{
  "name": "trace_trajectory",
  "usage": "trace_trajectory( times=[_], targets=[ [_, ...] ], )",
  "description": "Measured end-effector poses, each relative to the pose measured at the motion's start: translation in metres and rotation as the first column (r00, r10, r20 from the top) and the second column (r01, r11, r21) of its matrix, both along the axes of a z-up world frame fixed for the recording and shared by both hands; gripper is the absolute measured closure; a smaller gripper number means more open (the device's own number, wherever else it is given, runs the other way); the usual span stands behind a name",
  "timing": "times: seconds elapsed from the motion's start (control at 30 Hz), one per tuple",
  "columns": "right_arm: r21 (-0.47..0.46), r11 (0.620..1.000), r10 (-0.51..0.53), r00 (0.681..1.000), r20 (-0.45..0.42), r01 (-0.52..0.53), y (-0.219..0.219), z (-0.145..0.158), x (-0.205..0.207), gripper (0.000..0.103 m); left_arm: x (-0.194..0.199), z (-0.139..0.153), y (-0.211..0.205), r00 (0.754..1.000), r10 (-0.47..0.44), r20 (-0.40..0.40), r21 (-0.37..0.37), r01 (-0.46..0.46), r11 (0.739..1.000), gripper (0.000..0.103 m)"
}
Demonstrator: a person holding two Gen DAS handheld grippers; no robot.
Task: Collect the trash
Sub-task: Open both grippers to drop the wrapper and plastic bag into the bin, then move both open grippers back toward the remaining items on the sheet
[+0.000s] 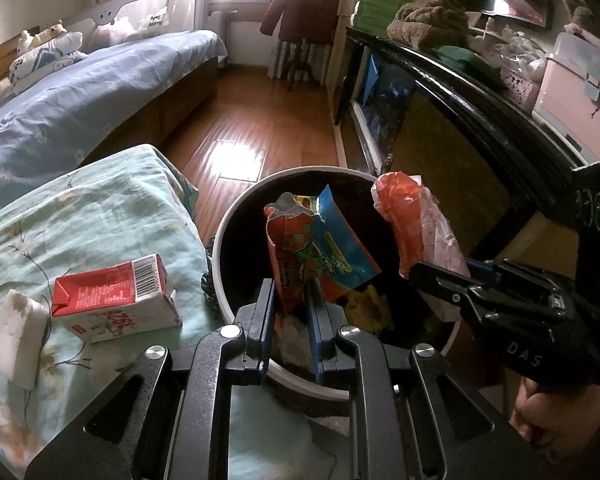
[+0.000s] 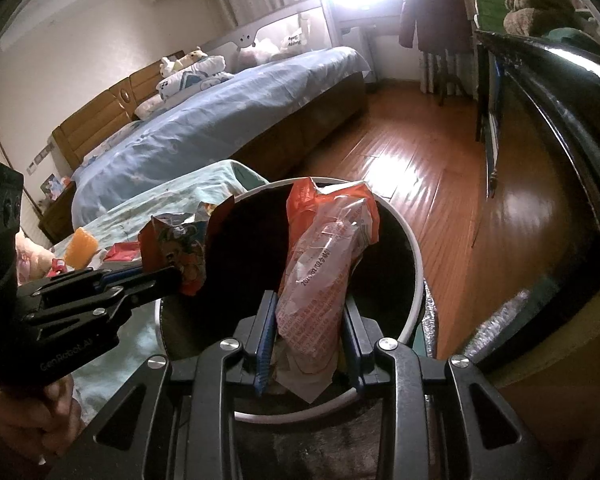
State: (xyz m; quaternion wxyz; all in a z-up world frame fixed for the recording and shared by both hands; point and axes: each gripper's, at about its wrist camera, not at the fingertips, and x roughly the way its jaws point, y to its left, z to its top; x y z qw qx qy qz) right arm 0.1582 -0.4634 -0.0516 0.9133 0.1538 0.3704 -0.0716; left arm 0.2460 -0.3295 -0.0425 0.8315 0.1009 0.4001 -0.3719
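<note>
We held the red-and-blue snack wrapper (image 1: 308,248) upright over the mouth of the round white-rimmed trash bin (image 1: 220,240), its lower end pinched between the narrowed fingers of the left gripper (image 1: 291,300); beside it, to the right, the orange-and-clear plastic bag (image 2: 324,272) stood above the same opening, clamped in the right gripper (image 2: 310,332), whose fingers were set a little wider around the bag's crumpled body. The two packages were near each other but apart — each above the bin's dark interior, where a yellow scrap (image 1: 364,304) already lay. From the right wrist camera the left gripper came in from the left with the wrapper's torn top showing; from the left wrist camera the right gripper came in from the right.

Just left of the bin a surface draped in pale green floral cloth (image 1: 100,208) carried a red-and-white drink carton (image 1: 112,300) lying on its side, and a folded white tissue (image 1: 18,336) near it; an orange object (image 2: 81,246) sat farther back on the same cloth, too blurred for us to name. Beyond were the wooden floor (image 1: 260,120) and a bed with a blue cover (image 1: 80,96); along the right ran a dark cabinet (image 1: 460,92).
</note>
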Motion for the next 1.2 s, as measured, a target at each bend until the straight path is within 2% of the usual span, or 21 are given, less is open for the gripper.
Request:
trace_trajectory(
  times=[0.53,0.6,0.63,0.73,0.8,0.97,1.03,1.2],
  targets=[
    [-0.003,1.000,-0.007,1.000,-0.013,0.007,-0.006,-0.006,0.003,0.069,0.005,-0.003,-0.003,1.000,0.002,-0.011,0.003,-0.002,1.000,0.087],
    [-0.001,1.000,-0.012,1.000,-0.017,0.012,-0.007,-0.007,0.003,0.069,0.005,-0.003,-0.004,1.000,-0.002,-0.014,0.001,0.002,1.000,0.080],
    [0.002,1.000,-0.012,1.000,-0.018,0.012,-0.006,-0.006,0.003,0.067,0.005,-0.003,-0.003,1.000,-0.001,-0.014,-0.001,0.001,1.000,0.072],
    [0.011,1.000,-0.018,1.000,-0.014,0.018,-0.006,-0.005,0.002,0.056,0.003,-0.001,0.000,1.000,0.010,0.001,-0.009,-0.010,1.000,0.050],
    [0.020,1.000,-0.021,1.000,-0.011,0.021,-0.007,-0.005,0.001,0.046,0.001,0.001,0.005,1.000,0.017,0.008,-0.019,-0.017,1.000,0.049],
    [0.026,0.999,-0.018,1.000,-0.006,0.018,-0.003,-0.003,-0.003,0.045,-0.004,0.002,0.027,0.998,0.052,0.024,-0.021,-0.052,0.998,0.045],
    [0.030,0.999,-0.016,1.000,-0.002,0.016,0.000,-0.002,-0.005,0.042,-0.005,0.000,0.040,0.997,0.075,0.028,-0.017,-0.075,0.997,0.043],
    [0.040,0.999,-0.003,1.000,0.019,0.002,0.011,0.004,-0.010,0.025,-0.008,-0.007,0.081,0.988,0.151,0.011,-0.025,-0.151,0.988,0.043]
  ],
)
